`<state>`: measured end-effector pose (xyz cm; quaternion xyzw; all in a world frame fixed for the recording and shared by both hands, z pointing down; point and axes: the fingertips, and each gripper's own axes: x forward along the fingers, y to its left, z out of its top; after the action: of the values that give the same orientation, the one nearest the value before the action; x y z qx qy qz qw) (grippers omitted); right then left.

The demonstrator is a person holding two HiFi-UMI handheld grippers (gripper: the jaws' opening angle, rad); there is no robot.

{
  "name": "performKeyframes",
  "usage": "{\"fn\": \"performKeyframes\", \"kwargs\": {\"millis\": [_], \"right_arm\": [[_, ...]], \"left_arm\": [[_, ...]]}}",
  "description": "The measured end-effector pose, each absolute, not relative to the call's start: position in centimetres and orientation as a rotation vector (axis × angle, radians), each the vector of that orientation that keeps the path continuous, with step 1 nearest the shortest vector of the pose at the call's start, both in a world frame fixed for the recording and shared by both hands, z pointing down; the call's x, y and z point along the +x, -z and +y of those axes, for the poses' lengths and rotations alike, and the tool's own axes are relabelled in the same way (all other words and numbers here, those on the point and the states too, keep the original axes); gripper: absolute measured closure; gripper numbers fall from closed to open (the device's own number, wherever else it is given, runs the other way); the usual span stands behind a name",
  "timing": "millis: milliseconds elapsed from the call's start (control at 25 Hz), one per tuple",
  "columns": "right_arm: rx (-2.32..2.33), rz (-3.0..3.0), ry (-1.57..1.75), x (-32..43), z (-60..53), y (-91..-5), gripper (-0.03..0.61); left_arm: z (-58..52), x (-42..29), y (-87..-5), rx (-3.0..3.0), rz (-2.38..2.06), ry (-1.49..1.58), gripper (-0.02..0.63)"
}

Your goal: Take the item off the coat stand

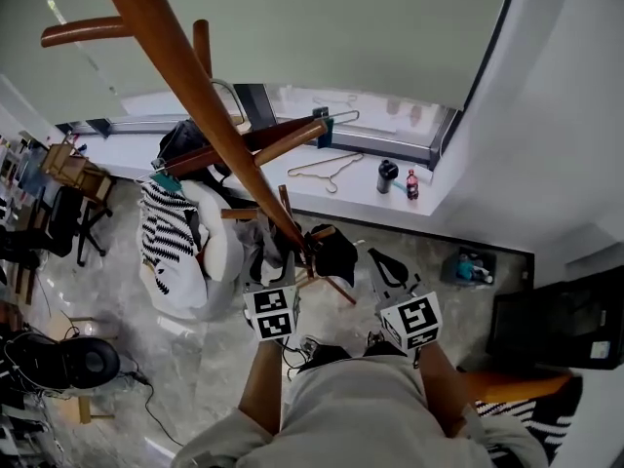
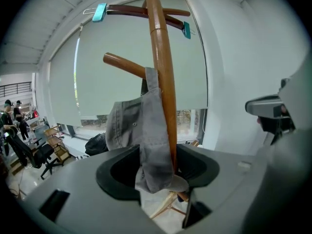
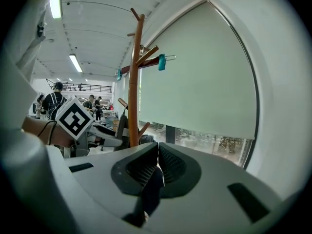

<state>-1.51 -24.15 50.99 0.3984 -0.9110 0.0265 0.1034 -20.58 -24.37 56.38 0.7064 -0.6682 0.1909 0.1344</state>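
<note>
A grey cap hangs from a peg of the wooden coat stand, draped against the pole. My left gripper stands open, one jaw on each side of the cap's lower part and the pole, and the pads do not press on it. In the head view the left gripper reaches up to the stand's pole. My right gripper is shut, its pads meeting with nothing seen between them. It is held to the right of the stand, with the right gripper apart from the pole.
A dark hanger with teal clips rests on the upper pegs. The window sill carries a wire hanger and two bottles. A chair with striped cloth stands left of the stand. People stand far off at the left.
</note>
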Motion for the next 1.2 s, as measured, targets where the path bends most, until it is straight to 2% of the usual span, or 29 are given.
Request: {"fn": "performKeyframes", "kwargs": {"millis": [440,480,600,720,1200], "right_arm": [[1.326,-2.603,-0.104,1.0,-24.2,-51.9,0.574],[1.331,-2.600,-0.105,1.0,-24.1,-52.0,0.574],[1.338,-2.594,-0.109,0.9,-23.8,-52.3,0.574],[1.337,-2.588,-0.110,0.7,-23.6,-52.4,0.574],[1.275,-2.620,-0.085,-1.9,-23.6,-52.0,0.574]], "left_arm": [[-26.1,-21.2,-57.9,2.091,-1.895,-0.599,0.387],[-26.2,-21.1,-57.9,2.106,-1.886,-0.606,0.400],[-26.2,-20.9,-57.9,2.136,-1.877,-0.625,0.510],[-26.1,-21.4,-57.7,2.134,-1.899,-0.626,0.579],[-25.8,-23.1,-55.7,2.131,-1.959,-0.573,0.594]]}}
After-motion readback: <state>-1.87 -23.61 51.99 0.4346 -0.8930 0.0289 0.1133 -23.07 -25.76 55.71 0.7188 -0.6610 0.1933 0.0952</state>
